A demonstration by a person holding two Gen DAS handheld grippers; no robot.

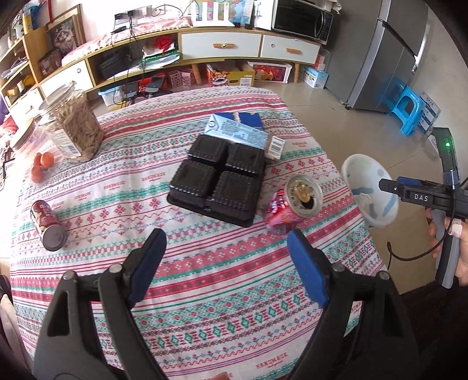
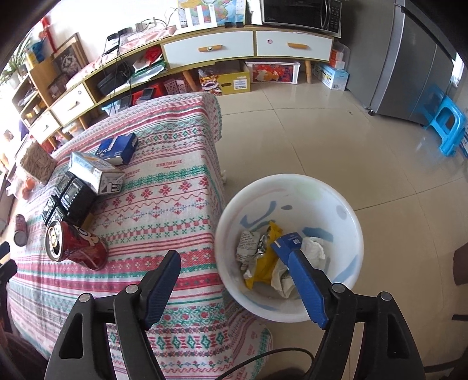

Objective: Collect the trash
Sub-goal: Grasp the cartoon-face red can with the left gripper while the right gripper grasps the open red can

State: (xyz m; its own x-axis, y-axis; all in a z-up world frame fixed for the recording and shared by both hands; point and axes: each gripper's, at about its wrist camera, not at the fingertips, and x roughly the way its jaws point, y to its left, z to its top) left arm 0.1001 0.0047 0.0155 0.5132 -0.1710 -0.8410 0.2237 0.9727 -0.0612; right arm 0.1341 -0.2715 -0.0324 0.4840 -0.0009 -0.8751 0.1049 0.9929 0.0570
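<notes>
Hovering open-jawed and empty: left gripper point(image 1: 225, 245) over the table point(image 1: 204, 292), right gripper point(image 2: 228, 257) beside the bin point(image 2: 345, 210).

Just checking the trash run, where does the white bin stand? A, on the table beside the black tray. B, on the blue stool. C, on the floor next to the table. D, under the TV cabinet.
C: the white bin stands on the floor tiles right beside the cloth-covered table, with crumpled wrappers already inside.

home living room | TV cabinet point(image 1: 219, 46) | microwave point(image 1: 302, 17) | fridge point(image 2: 409, 58) | clothed table point(image 1: 204, 277)
</notes>
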